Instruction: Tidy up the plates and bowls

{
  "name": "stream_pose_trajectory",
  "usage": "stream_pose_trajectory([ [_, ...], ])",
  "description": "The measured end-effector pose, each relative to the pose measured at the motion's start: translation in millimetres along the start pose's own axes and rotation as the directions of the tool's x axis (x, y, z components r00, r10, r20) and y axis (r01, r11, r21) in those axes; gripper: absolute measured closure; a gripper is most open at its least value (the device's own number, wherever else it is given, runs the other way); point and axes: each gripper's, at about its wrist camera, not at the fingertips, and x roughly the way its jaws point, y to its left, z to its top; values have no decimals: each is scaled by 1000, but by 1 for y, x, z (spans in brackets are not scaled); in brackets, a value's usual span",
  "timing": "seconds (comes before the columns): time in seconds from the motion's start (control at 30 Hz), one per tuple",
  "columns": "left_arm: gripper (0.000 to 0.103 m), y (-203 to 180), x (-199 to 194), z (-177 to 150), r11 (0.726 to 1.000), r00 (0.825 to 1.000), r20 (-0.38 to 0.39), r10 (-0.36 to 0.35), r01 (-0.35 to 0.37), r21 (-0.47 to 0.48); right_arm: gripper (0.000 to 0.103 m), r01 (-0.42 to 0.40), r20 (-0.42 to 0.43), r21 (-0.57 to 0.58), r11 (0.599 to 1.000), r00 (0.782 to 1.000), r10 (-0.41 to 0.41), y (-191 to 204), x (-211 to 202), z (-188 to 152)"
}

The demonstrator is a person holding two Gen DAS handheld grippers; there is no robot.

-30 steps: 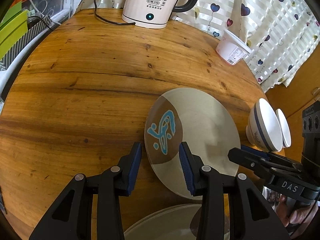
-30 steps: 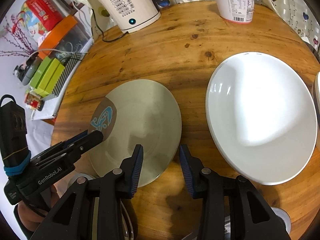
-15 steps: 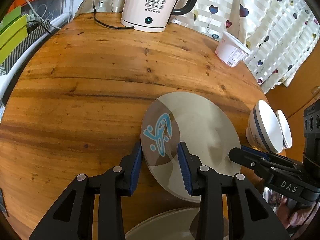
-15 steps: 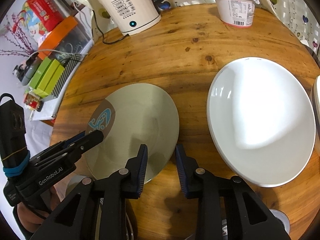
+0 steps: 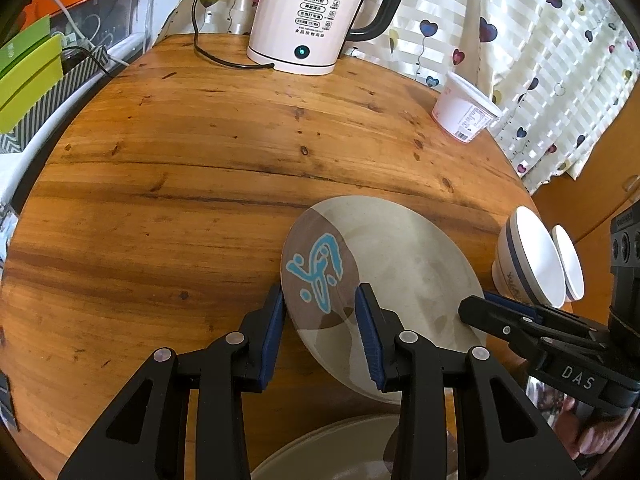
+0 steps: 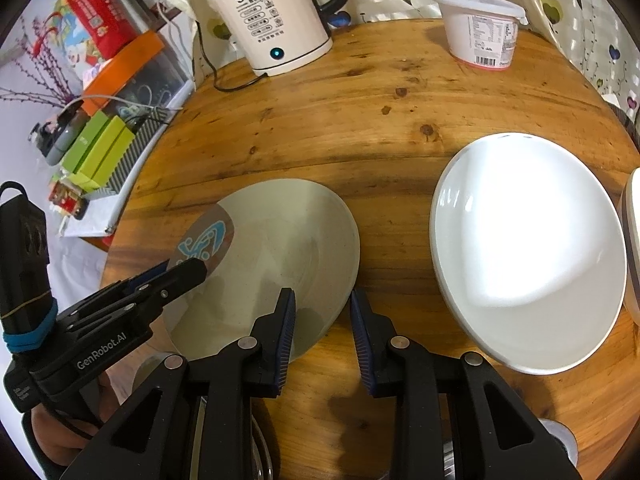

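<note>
Straddled the grey plate (image 5: 404, 264), flat toward the near side of the table (image 5: 180, 200), with left gripper (image 5: 320, 298) over its left rim and right gripper (image 6: 322, 300) over its right rim, both pairs of jaws part-open, not visibly pinching. Best closed evenly, then lifted level toward the empty white plate (image 6: 528, 248) at right. Found nothing in the bowls (image 5: 532, 256); found the far tub (image 6: 480, 32) lidded, contents hidden.
</note>
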Motion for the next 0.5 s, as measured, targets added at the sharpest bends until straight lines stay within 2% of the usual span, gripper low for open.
stream_pose_trajectory([
  [0.5, 66, -1, -19, -4, 1000, 999, 45, 13, -13, 4, 76, -15, 43, -38, 999, 999, 17, 10, -13, -2],
])
